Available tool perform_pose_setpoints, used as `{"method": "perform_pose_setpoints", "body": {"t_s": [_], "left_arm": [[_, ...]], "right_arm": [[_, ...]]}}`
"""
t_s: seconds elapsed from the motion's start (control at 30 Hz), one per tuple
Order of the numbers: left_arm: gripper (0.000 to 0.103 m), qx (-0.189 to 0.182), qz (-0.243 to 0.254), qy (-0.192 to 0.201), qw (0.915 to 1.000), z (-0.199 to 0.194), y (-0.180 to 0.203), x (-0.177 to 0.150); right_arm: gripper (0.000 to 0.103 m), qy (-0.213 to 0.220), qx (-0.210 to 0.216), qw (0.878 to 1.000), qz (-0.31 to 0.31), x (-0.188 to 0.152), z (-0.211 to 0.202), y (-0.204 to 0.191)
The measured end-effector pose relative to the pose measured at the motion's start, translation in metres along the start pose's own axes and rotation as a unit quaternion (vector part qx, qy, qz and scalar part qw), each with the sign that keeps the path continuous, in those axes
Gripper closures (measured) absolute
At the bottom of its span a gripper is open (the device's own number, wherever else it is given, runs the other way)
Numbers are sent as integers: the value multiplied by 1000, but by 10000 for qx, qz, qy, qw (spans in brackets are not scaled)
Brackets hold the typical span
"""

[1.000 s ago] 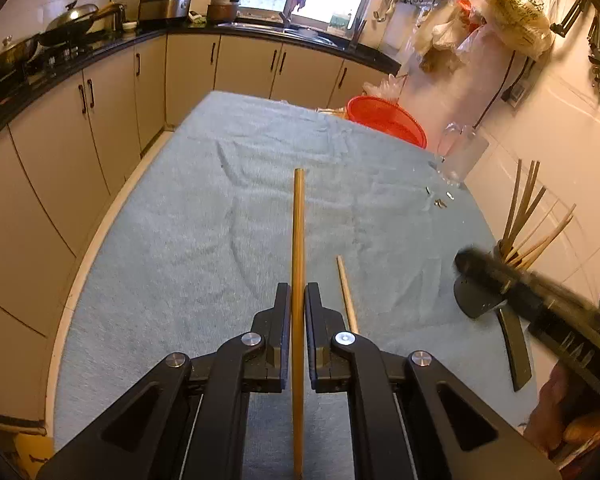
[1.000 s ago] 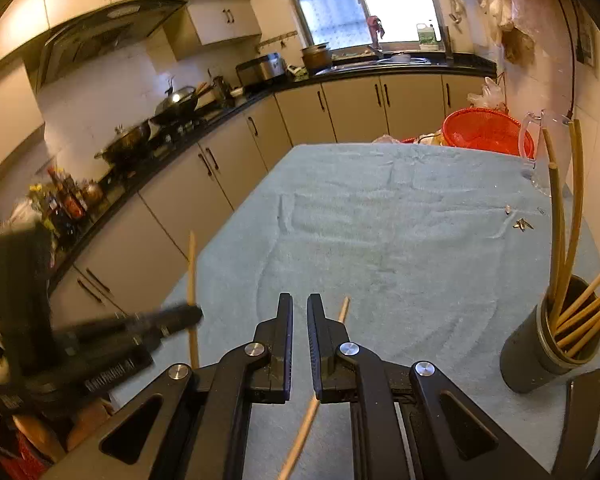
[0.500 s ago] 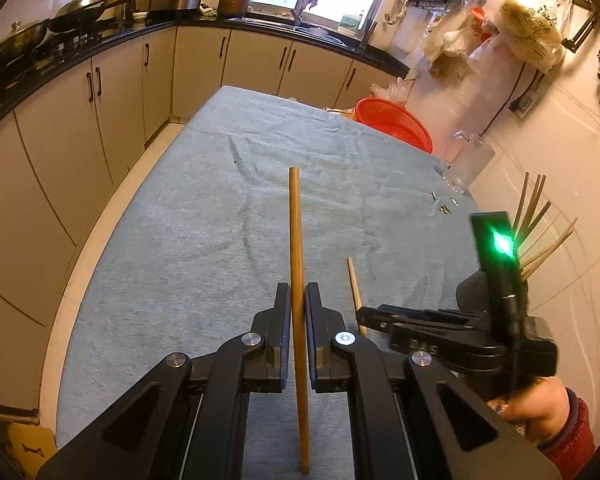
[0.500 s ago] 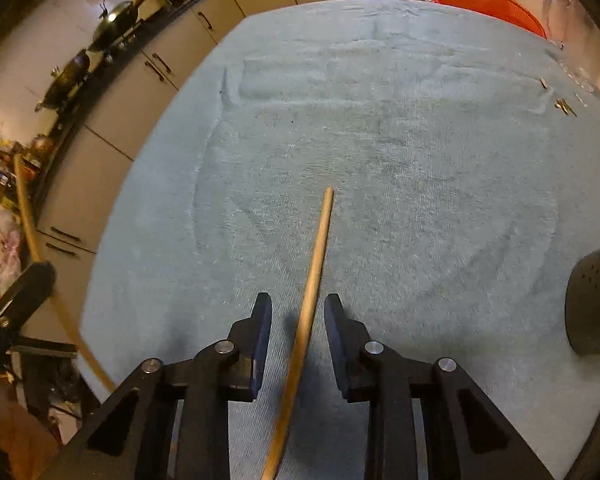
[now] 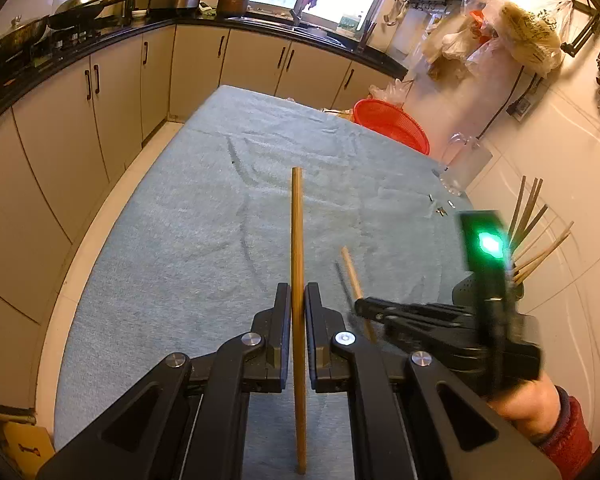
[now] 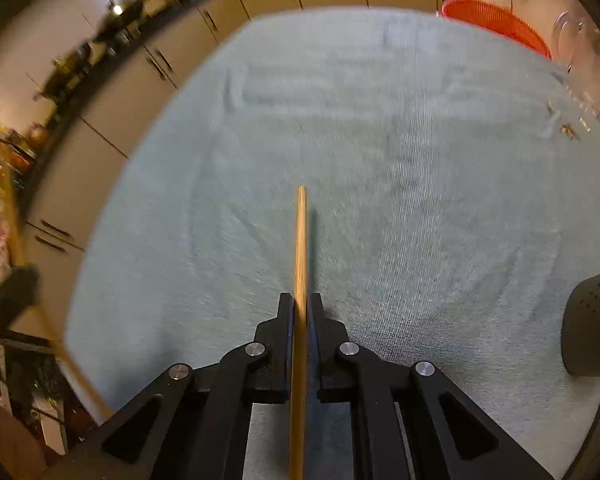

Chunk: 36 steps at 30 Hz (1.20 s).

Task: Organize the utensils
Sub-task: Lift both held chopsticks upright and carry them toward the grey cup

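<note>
Two chopsticks are clamped, one in the left hand-held gripper (image 5: 298, 308) and one in the right hand-held gripper (image 6: 299, 312), likely bound for the dark holder (image 6: 592, 320) on the bench (image 6: 420, 160).

wooden chopstick (image 5: 298, 264), rough cloth (image 5: 204, 240)

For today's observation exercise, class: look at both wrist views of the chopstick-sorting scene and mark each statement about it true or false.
1. The left claw is shut on a chopstick. True.
2. The right claw is open and empty. False: it is shut on a second chopstick.
3. The dark holder already contains chopsticks. True.
4. The table is covered with a red cloth. False: the cloth is light blue.
5. A red basket sits at the table's far end. True.
</note>
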<state>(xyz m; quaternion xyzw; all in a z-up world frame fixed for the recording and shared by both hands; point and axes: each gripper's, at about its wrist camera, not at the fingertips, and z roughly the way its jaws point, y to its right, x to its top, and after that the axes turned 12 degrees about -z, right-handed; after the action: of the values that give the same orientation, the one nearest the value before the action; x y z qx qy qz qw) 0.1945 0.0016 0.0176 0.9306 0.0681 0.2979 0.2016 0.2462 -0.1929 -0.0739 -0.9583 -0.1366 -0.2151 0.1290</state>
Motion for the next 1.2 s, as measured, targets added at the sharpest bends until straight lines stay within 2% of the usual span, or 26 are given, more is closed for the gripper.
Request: {"method": "perform_pose_setpoints", "body": {"t_s": [0.13,0.3,0.4,0.57,1.2], "left_arm": [[97,-17,76,62,10000,-4,8,-2],[97,-54,188,139,9997,-10,17,-5],[97,-88,224,186,9995,-15,24,-6],[97,-126,304,285,9991,-22,34,-6],[97,-74,662,381,9971,-29,69,-12]], "right_arm": [[95,687,90,9976,-81,-6,-39,-5],[95,1749,10,9842,-269,-27,-95,-16],[95,2161,-110,9757,-358,-41,-117,-23],[95,2476,-155,9682,-340,-51,-133,-32],[95,2930,-130,9560,-16,-76,-172,-7]]}}
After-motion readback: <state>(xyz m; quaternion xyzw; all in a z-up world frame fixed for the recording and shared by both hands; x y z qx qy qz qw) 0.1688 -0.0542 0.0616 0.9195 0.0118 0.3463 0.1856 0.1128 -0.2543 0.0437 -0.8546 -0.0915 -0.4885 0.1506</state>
